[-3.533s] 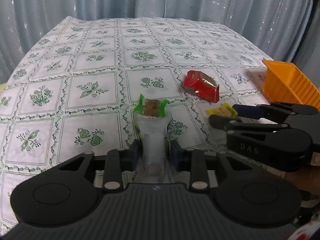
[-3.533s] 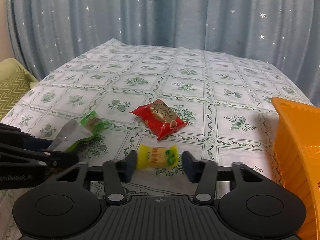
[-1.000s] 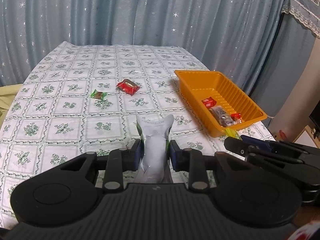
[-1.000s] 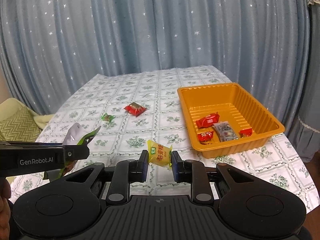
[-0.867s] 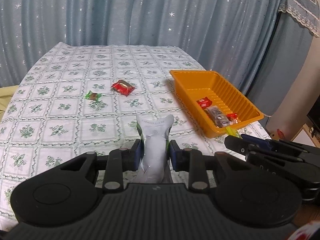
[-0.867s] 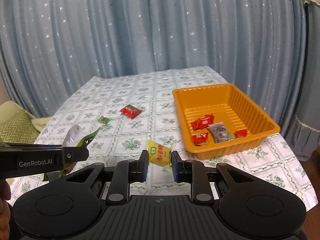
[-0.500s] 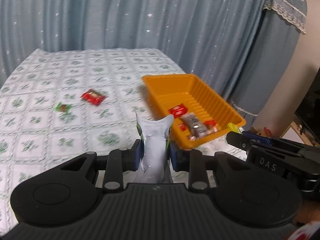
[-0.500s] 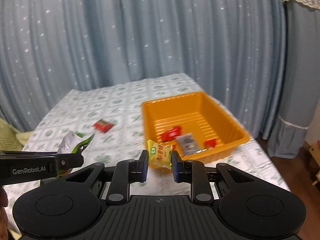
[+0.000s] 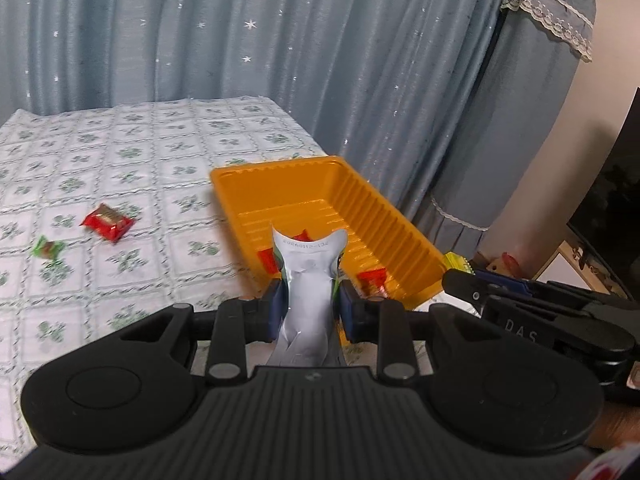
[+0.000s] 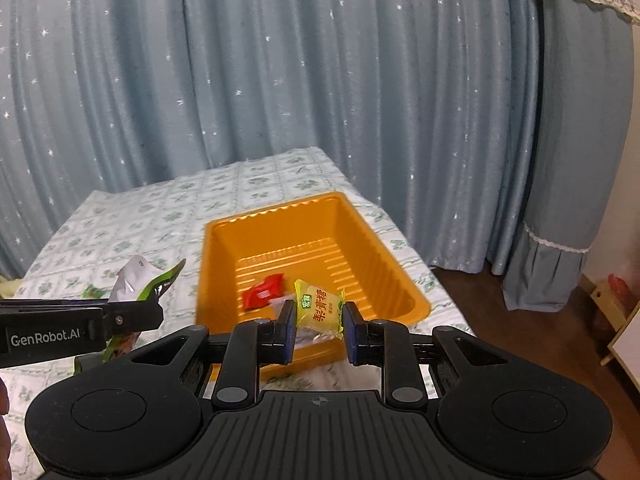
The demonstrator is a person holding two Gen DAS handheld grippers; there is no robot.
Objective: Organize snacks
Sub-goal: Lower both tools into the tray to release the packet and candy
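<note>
My left hand-held gripper point(image 9: 310, 305) grips a silver snack bag point(image 9: 308, 292); my right hand-held gripper point(image 10: 319, 326) grips a yellow candy point(image 10: 319, 307), both near the orange tray point(image 10: 400, 276). Some snacks are inside. A red snack point(image 9: 107, 222) and green candy point(image 9: 48, 249) wait far left on the surface point(image 9: 132, 168).

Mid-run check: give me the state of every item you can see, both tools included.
Left tool: shut on the silver-green packet.
Silver-green packet: held upright, lifted off the table.
Right tool: shut on the yellow candy.
Yellow candy: held, in front of the tray.
Orange tray: on the table, holding a few snacks.
Red packet: lying loose on the tablecloth.
Small green candy: lying loose on the tablecloth.
</note>
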